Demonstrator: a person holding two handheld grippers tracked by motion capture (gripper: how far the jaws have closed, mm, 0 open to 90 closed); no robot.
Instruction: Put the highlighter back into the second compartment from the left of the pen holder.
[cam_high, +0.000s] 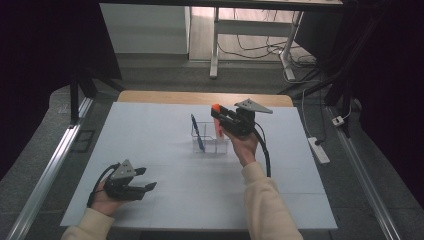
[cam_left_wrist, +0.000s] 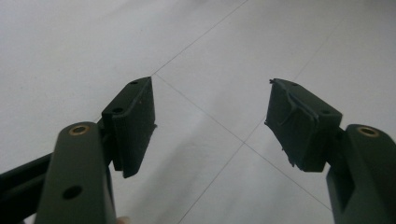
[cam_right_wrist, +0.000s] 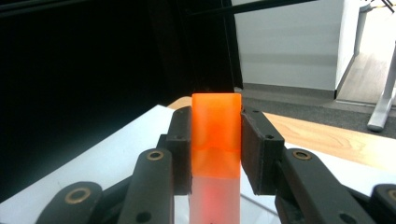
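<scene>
Right gripper view is showing the right gripper (cam_right_wrist: 215, 149) clamping a translucent orange plastic block with a paler frosted lower part (cam_right_wrist: 216, 135); its two black pads (cam_right_wrist: 180, 149) are pressing flat on the block's opposite sides, just below the top edge. In the high view that gripper (cam_high: 220, 114) is holding the block (cam_high: 216, 108) raised above the table, over a clear plastic divided organiser box (cam_high: 212, 142) that is standing near the middle of the white sheet-covered table (cam_high: 165, 200). A dark blue pen-like stick (cam_high: 197, 132) is leaning in the box's left part; which compartment the block belongs to I cannot tell.

The block is looking small, rigid and light, so it is probably needing little squeeze. Its smooth, glossy faces are likely slippery, which makes a slide between the pads the main risk if the grip is eased early. Parallel flat sides are offering the best hold, as taken now, with the lower end left free to enter a compartment. The thin clear box may shift or tip if nudged.

Left gripper (cam_high: 142, 179) is resting low near the table's near left edge, jaws standing wide apart with nothing between them; the left gripper view is showing bare table (cam_left_wrist: 210, 56) between its pads (cam_left_wrist: 135, 121).
</scene>
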